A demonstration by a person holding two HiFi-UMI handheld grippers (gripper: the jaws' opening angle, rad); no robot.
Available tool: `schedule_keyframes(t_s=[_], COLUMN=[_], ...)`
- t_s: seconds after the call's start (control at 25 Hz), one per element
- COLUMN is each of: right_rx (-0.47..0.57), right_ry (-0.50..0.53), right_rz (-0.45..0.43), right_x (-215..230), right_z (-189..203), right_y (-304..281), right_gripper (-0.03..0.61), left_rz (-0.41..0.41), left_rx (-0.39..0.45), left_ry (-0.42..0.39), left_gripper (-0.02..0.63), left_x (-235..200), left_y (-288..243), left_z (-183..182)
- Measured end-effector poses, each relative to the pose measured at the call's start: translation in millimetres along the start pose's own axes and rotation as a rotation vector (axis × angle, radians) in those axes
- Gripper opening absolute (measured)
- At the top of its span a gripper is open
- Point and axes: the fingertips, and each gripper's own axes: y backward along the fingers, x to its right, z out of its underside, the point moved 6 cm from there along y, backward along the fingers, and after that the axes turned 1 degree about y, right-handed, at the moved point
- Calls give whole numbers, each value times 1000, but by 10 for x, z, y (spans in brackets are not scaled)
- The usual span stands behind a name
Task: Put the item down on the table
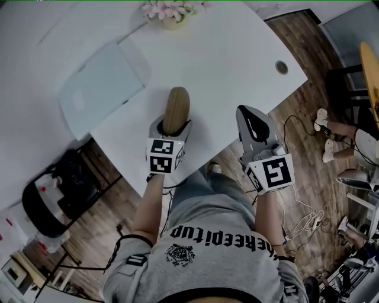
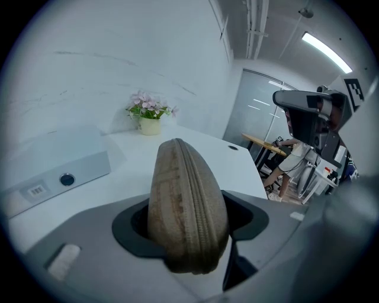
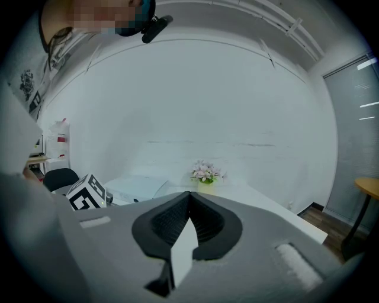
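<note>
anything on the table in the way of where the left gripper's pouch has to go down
Nothing visible does. The left gripper holds the brown zippered pouch over bare white table; the white box lies off to its left, the flower pot at the far edge.

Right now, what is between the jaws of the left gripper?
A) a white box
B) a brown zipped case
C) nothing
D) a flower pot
B: in the left gripper view the jaws of the left gripper press on both sides of the case, whose zip faces the camera; the flower pot stands far back on the table.
</note>
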Motion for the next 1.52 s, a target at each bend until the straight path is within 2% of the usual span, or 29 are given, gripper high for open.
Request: schedule_keyframes(t_s=[0.6,0.96,1.36,1.52], right_rx=[-18,-16,-17,-13], right_ry=[-9,-4,-2,-1], right_rz=[8,7,7,4], right_x=[6,-26,-66,-74], right_z=[50,45,42,40], right_y=[-28,-16,6,22], right_gripper=[-3,-3,-3,-3], left_rz=[-17,-43,-40,-24], left_rx=[-53,-72,-64,-60], left_ry=[-24,-80,-99,-116], left_gripper=[299,301,304,325], left_x=[-37,-29,-33,-12], left_y=[-131,-165,-173,-164], left_z=[122,186,211,224])
